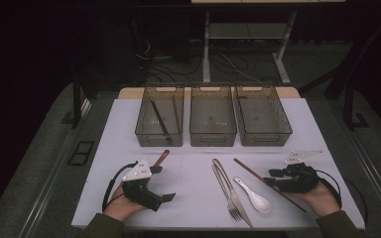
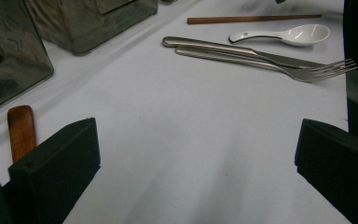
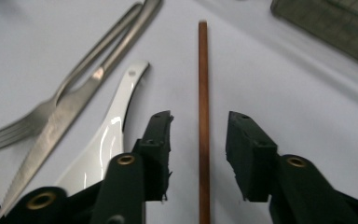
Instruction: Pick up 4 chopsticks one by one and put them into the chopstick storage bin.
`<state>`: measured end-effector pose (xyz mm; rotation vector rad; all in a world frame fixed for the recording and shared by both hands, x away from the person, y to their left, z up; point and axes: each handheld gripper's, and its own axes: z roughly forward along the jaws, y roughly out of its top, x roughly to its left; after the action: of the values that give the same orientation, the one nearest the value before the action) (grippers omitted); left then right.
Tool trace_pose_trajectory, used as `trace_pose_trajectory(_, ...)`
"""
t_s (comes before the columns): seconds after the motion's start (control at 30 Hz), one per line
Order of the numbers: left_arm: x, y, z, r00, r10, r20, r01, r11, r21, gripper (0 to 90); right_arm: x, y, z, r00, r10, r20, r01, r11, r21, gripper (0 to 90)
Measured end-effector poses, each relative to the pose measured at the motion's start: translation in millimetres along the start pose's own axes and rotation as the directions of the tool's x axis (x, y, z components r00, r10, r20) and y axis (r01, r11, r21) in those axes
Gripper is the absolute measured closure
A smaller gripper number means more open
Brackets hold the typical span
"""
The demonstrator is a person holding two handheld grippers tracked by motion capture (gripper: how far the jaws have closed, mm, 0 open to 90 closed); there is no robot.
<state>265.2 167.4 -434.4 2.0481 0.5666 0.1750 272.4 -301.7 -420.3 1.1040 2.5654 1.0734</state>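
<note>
High view: the right gripper (image 1: 274, 178) sits low over the chopstick (image 1: 258, 178), which lies on the table (image 1: 198, 208) just right of the spoon (image 1: 253, 197). The left gripper (image 1: 161, 183) rests well left of the chopstick, jaws wide.

Left gripper view: jaws wide apart over bare table; knife (image 2: 242, 49) and fork (image 2: 279, 67) lie ahead.

Right gripper view: jaws narrowed, straddling the chopstick (image 3: 203, 121) with gaps on both sides, not clamping it. The spoon (image 3: 107, 140) lies beside it.
</note>
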Motion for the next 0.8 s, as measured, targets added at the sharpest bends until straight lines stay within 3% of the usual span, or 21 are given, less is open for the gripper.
trace_pose_trajectory(0.1, -0.6, 0.3, 0.0, 1.0000, 0.006, 0.001, -0.006, 1.0000, -0.003, 0.0, -0.9, -7.2, 1.1, 0.9998, -0.003, 0.021, 0.002, 0.999, 0.033, 66.5)
trace_pose_trajectory(0.4, -1.5, 0.4, -0.1, 1.0000, 0.004, 0.001, -0.004, 1.0000, -0.001, 0.0, -3.7, -12.0, 8.6, 0.9999, -0.004, 0.011, 0.003, 0.995, 0.095, 77.7)
trace_pose_trajectory(0.53, -1.8, 0.4, -0.1, 1.0000, 0.009, 0.003, -0.009, 1.0000, 0.003, 0.0, -3.4, -13.9, 12.8, 0.9991, -0.035, 0.022, 0.032, 0.993, 0.117, 82.1)
trace_pose_trajectory(0.63, -1.9, 0.4, 0.1, 1.0000, 0.008, 0.001, -0.008, 1.0000, 0.003, 0.0, -3.9, -14.4, 12.8, 0.9996, -0.018, 0.021, 0.015, 0.993, 0.114, 83.1)
trace_pose_trajectory(0.73, -1.8, 0.3, 0.9, 1.0000, 0.007, 0.003, -0.007, 1.0000, 0.001, 0.0, -3.9, -15.9, 12.8, 0.9981, -0.060, 0.015, 0.058, 0.993, 0.106, 83.4)
trace_pose_trajectory(0.8, -1.9, 0.4, 0.8, 1.0000, 0.007, 0.003, -0.007, 1.0000, 0.002, 0.0, -3.3, -15.2, 13.1, 0.9982, -0.055, 0.021, 0.053, 0.993, 0.110, 83.8)
